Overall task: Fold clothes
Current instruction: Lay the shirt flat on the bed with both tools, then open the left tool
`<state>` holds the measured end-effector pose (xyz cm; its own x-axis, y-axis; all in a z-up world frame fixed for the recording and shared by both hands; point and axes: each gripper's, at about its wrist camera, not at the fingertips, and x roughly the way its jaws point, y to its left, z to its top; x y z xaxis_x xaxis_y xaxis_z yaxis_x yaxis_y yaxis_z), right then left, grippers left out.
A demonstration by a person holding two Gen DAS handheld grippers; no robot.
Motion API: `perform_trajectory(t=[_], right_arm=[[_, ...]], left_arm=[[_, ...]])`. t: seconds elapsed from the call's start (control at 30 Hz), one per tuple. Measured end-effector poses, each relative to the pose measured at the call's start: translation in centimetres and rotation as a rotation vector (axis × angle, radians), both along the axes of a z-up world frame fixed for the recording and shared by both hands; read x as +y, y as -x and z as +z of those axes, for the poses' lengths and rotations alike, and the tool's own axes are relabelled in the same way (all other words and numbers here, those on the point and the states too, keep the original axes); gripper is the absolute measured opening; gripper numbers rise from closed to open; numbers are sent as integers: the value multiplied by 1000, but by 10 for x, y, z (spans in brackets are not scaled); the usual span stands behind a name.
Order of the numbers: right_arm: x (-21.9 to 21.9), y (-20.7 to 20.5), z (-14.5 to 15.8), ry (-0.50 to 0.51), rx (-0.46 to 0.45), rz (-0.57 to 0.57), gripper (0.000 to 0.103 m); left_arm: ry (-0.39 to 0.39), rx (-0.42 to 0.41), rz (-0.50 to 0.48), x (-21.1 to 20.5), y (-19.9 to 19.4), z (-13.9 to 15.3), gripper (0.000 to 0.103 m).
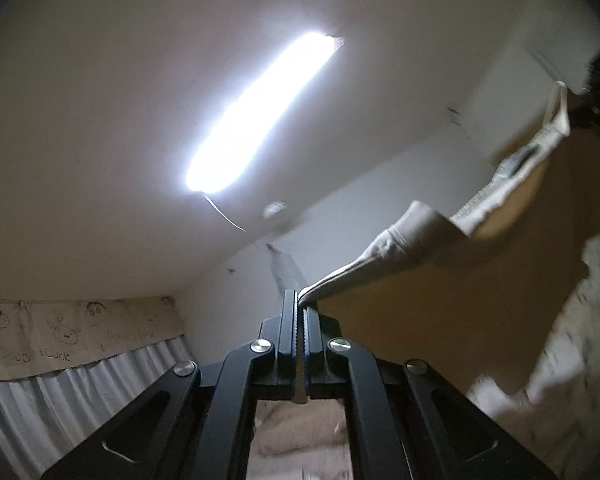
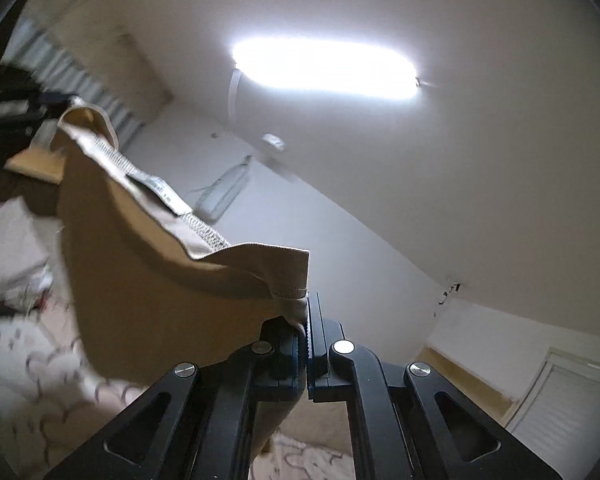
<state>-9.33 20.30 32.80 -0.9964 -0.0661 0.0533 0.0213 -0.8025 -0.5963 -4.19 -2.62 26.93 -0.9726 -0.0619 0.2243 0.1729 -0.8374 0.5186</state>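
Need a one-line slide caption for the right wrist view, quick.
Right gripper shut on the waistband corner of a tan garment, held up beneath the ceiling light.

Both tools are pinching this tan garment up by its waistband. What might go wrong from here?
1. The left tool grips only a thin corner of the waistband; a tug might pull it free.
2. The right tool holds a bunched edge, so the tan garment may hang crooked and fold unevenly.
3. The band sags between the grips, and both views are blurred, so the lay-down spot on the patterned bedding is hard to judge.
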Motion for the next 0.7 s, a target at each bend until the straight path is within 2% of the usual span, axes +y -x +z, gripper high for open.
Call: perform_trajectory(t=[0.07,0.13,0.3,0.37,0.43,0.57,0.6,0.7], right_arm=[[7,-35,-43,-24,-97,41,1],[12,-65,-86,-47,-210,81,1],[10,-116,-214,-52,-559,172,1],[12,-129,-263,-45,-672,181,1],[12,-131,-314,-51,-770,183,1],[10,-128,-405,-98,-898,170,1],[10,-127,-427,-110,-930,167,1],[0,-152,-461,-232,-952,209,1]], left_arm=[[72,-20,2,2,-40,-54,2],[118,-99,0,0,-70,-104,2],[286,-428,-22,7,-120,-236,3],[364,-545,-43,13,-124,-290,3],[436,-628,-67,26,-126,-336,3],[598,-717,-133,39,-131,-409,3],[634,-720,-152,44,-137,-419,3],[733,-688,-203,38,-149,-430,3]])
